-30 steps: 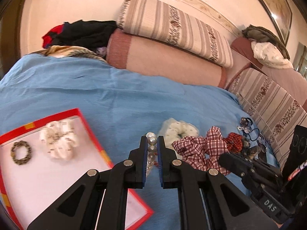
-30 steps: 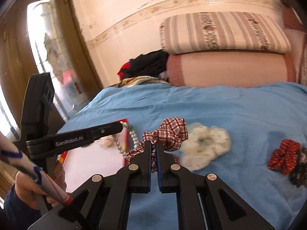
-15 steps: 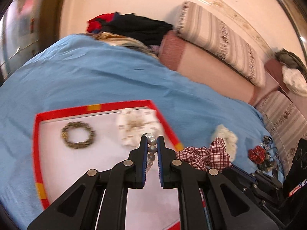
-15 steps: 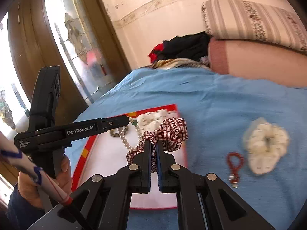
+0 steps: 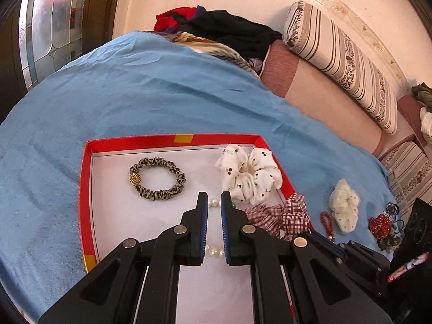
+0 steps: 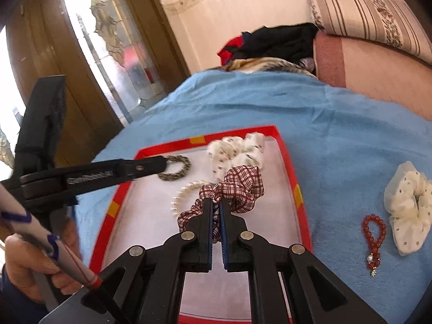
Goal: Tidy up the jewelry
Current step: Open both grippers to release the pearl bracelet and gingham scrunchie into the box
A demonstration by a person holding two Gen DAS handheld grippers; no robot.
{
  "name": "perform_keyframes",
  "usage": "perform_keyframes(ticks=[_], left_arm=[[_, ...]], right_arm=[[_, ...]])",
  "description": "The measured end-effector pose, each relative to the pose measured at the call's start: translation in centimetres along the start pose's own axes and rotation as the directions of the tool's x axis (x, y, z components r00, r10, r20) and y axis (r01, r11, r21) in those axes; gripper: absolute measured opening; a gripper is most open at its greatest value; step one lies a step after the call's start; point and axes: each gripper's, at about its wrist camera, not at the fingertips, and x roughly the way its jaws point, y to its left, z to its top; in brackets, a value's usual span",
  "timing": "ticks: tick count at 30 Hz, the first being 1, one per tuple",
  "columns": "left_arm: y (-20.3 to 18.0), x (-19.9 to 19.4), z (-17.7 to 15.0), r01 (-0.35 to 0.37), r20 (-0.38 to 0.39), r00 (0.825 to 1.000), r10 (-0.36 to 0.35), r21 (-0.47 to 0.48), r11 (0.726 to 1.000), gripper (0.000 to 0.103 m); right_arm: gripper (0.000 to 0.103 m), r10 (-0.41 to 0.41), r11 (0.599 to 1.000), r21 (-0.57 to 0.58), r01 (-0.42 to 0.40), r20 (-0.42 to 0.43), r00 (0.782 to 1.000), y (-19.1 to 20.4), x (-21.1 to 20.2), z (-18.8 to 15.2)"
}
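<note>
1. Change noted: a second ago both grippers were over the blue bedspread (image 5: 162,102), with the red-rimmed tray (image 5: 85,189) off to one side. We now find both sets of fingers over the tray's white floor.

2. Left gripper (image 5: 214,202): jaws nearly closed on the pearl string (image 5: 214,251). Pearls show at the fingertips and again low between the fingers. In the right wrist view the string curves down to the tray floor just beyond that gripper's fingertips.

3. Right gripper (image 6: 216,208): jaws pinched shut on the checked scrunchie (image 6: 237,189), which bunches up just past the fingertips, above the tray.

4. Meaning for the task: we judge both pieces brought to their destination, with release the step still to come.

5. Already in the tray: a leopard-print hair tie (image 5: 158,179) ahead and left of the left fingers; a dotted white scrunchie (image 5: 251,172) ahead and right of them.

6. Still on the bedspread, well right of the right fingers: a cream scrunchie (image 6: 410,205) and a red bead loop (image 6: 374,240).

7. Hard to make out: the pearl string's full length, masked by the left fingers; whether the checked scrunchie touches the tray floor; the dark tangle of items (image 5: 386,226) at the left view's right edge; the tray's near edge, cut off.
</note>
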Motion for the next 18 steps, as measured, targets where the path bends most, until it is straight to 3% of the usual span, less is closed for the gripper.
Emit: perform_keyframes(ticks=[14,18], left_arm=[[-0.9,0.9,0.0,0.000,-0.022,1.000,0.000,0.017,1.000,0.009],[-1.4,1.0,0.2,0.002,-0.020,1.000,-0.002,0.019,1.000,0.009]], right_arm=[[0.009,-0.088,0.995,0.029,0.091,-0.087,0.992,-2.2,2.3,-0.7],[0.030,-0.057,0.997,0.041,0.061,-0.089,0.994,-2.3,1.5,-0.8]])
